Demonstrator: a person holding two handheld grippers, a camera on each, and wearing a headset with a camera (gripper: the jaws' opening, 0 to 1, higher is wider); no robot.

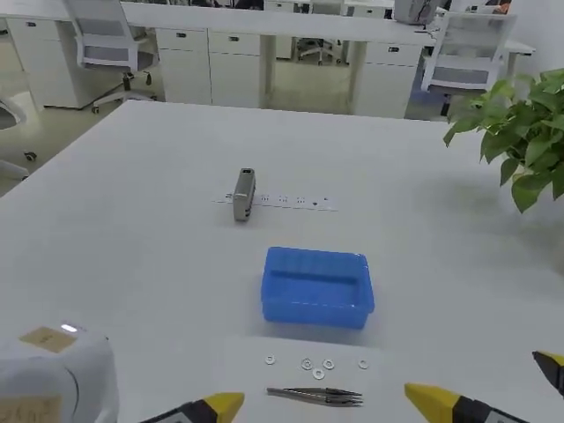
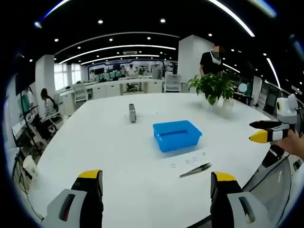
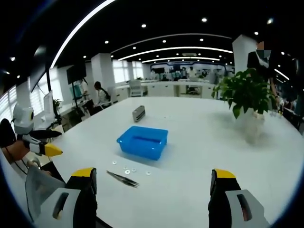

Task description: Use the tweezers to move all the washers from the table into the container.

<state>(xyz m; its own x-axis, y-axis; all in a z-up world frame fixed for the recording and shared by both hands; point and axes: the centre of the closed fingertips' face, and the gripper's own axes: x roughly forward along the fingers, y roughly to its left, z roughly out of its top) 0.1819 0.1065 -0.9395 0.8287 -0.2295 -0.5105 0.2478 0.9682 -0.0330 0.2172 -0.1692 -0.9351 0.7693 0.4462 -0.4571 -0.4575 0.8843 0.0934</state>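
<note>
Tweezers [image 1: 315, 395] lie between left gripper [image 2: 154, 178] and right gripper [image 3: 154, 175], both wide apart and empty. Washers [image 1: 317, 364] sit at the tweezers' 12 o'clock, blue container [image 1: 317, 286] beyond, open table [image 1: 159, 264] around.

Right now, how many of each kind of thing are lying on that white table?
Washers: 5
Tweezers: 1
Blue container: 1
Grey block: 1
Potted plant: 1
Total: 9
</note>
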